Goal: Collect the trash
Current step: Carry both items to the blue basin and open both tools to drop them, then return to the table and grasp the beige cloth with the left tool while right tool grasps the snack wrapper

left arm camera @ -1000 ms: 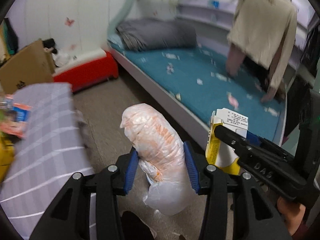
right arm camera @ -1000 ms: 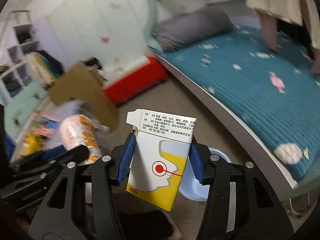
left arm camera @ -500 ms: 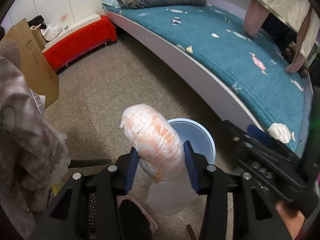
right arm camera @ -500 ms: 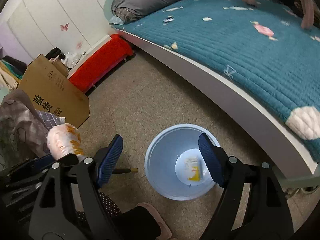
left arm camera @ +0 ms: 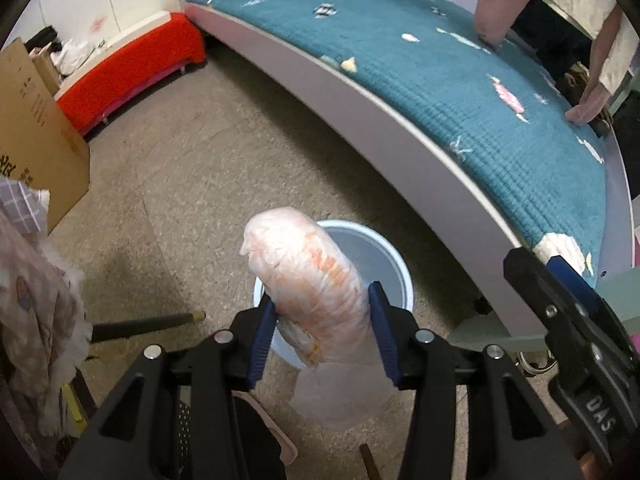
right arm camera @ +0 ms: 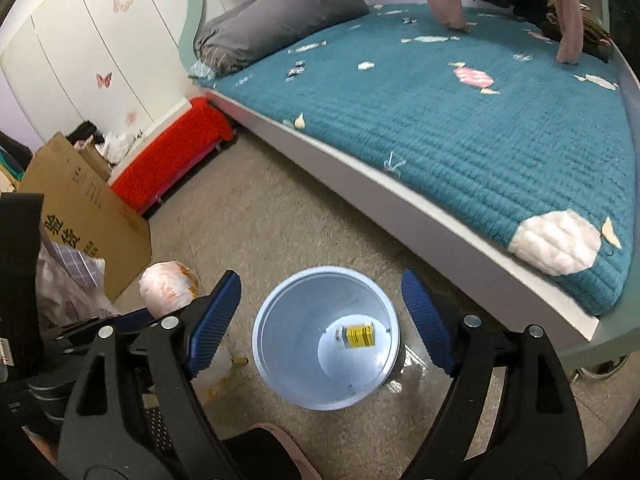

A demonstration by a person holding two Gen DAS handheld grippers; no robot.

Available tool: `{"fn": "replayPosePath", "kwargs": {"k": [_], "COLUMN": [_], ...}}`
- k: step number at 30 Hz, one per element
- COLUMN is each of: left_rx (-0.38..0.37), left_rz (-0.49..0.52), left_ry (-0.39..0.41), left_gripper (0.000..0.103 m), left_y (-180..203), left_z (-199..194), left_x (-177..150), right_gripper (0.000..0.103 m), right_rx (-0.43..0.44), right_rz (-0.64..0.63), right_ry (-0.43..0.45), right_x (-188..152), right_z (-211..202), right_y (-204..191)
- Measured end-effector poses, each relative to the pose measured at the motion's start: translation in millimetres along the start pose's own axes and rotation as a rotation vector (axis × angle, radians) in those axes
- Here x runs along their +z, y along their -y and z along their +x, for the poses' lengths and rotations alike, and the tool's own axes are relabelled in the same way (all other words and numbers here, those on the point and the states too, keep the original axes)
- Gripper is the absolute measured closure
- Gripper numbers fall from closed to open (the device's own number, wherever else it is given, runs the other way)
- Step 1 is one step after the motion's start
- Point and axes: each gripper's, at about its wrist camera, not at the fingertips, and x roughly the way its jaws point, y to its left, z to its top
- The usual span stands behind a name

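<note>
My left gripper [left arm camera: 322, 328] is shut on a crumpled clear plastic bag with orange print [left arm camera: 308, 280], held above the near rim of a light blue trash bin [left arm camera: 384, 256] on the floor. My right gripper [right arm camera: 322, 320] is open and empty, directly over the bin [right arm camera: 280, 320]. A white and yellow carton [right arm camera: 356, 335] lies on the bin's bottom. The bag [right arm camera: 168, 288] and the left gripper [right arm camera: 104, 320] show at the left of the right wrist view. The right gripper [left arm camera: 576, 320] shows at the right edge of the left wrist view.
A bed with a teal quilt [right arm camera: 460, 120] and white frame runs along the right. A person [left arm camera: 560, 8] leans on it at the far end. A red bench [right arm camera: 172, 160], a cardboard box [right arm camera: 80, 216] and a cloth pile [left arm camera: 36, 304] stand left.
The right gripper opened and dropped the carton into the bin. Both grippers tilted down over the bin. The left gripper kept hold of the bag.
</note>
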Motion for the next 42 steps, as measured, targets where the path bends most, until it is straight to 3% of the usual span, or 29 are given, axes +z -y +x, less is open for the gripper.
{"fn": "replayPosePath", "kwargs": {"k": [2,6,7,11,17,22,29,36,42], "left_rx": [-0.013,-0.02,-0.012,-0.032,0.033,0.102,0.276,0.321,0.309], "left_rz": [0.006,-0.004,-0.008,-0.018,-0.028,-0.079,-0.115,-0.187,-0.269], "left_ry": [0.012,0.056,0.064,0.063,0.107,0.214,0.425,0.569,0.576], "left_gripper": [0.054,0.029,0.027,0.027,0.027,0.027,0.027,0.021,0.02], "left_y": [4.6,8.1,8.4,10.4,8.2,-1.9,-7.7,-46.2,-116.5], "left_z": [-3.1,-10.9,-12.7,-21.2,-54.9,-109.0,-207.4,-304.1,-350.3], "left_x": [6.0,15.6,17.3,19.8,8.9,-4.2,-29.8,-69.0,-103.8], "right_gripper": [0.019,0.019,0.019,0.019,0.019,0.019,0.019,0.017,0.017], "right_rx": [-0.002,-0.011,-0.014,-0.016,0.008,0.054,0.168,0.281,0.367], "right_rz": [0.019,0.036,0.041,0.055,0.042,-0.008,-0.067,-0.162,-0.234], "right_ry": [0.009,0.029,0.03,0.036,0.041,0.068,0.153,0.192,0.175], "right_x": [4.7,9.5,10.0,12.0,19.5,24.4,26.1,19.4,2.9], "right_z": [-2.8,-9.3,-10.9,-22.8,-48.0,-79.1,-139.6,-185.6,-195.8], "right_y": [3.7,9.4,10.7,16.3,13.9,-3.0,-42.1,-103.4,-170.7]}}
